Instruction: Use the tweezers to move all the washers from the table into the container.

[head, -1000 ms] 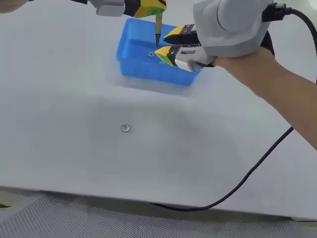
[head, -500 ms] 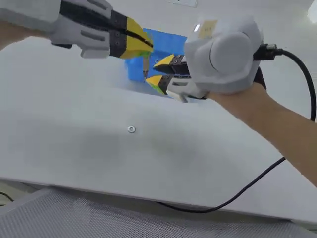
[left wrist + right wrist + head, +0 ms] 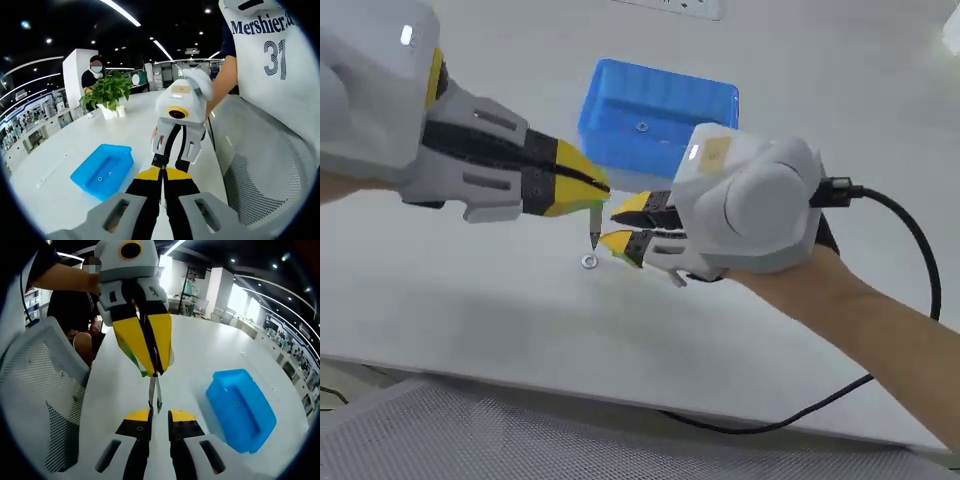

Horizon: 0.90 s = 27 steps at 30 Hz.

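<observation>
The left gripper point(image 3: 598, 190) is clamped on the tweezers point(image 3: 593, 228), which point straight down. The last loose washer point(image 3: 589, 262) lies on the table point(image 3: 470, 300) just at six o'clock of their tips. The right gripper point(image 3: 617, 226), narrowly parted and empty, waits at three o'clock, and the container point(image 3: 620, 150) is at twelve.

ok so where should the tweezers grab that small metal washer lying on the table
Pinch the small silver metal washer across its rim, with one tip through the hole and one outside, coming straight down from above. It lies flat on the white table, so a sideways approach would likely find little edge to catch. The thin metal tweezers in the left gripper point tip-down just above it.
</observation>
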{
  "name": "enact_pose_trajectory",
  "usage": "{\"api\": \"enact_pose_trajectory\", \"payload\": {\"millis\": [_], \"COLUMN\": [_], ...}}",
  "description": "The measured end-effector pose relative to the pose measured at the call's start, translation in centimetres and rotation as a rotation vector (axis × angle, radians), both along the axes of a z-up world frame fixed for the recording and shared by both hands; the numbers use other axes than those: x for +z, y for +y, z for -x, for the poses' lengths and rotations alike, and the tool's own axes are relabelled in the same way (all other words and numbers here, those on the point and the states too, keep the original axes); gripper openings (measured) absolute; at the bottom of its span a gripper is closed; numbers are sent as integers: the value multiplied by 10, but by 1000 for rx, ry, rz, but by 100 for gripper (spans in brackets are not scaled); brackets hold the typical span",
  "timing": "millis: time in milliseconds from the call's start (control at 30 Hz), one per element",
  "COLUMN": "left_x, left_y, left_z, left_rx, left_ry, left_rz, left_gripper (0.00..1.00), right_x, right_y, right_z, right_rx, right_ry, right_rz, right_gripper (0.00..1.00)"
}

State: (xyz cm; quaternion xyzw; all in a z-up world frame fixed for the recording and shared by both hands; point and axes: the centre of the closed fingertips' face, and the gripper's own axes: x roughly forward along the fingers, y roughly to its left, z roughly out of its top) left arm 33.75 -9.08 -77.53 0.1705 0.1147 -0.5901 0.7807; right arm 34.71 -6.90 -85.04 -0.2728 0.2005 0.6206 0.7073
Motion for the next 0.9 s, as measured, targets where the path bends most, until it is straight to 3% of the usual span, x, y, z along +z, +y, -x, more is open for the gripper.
{"api": "enact_pose_trajectory", "payload": {"millis": [333, 900], "left_x": [-2, 5], "left_y": [-2, 2], "left_z": [3, 9], "left_rx": [31, 30], "left_ry": [12, 16], "left_rz": [30, 43], "left_gripper": [4, 4], "right_x": [-14, -15], "right_y": [-2, 2], "right_z": [13, 16], "right_rx": [26, 32], "right_ry": [21, 33], "right_rz": [30, 23], "right_gripper": [14, 14]}}
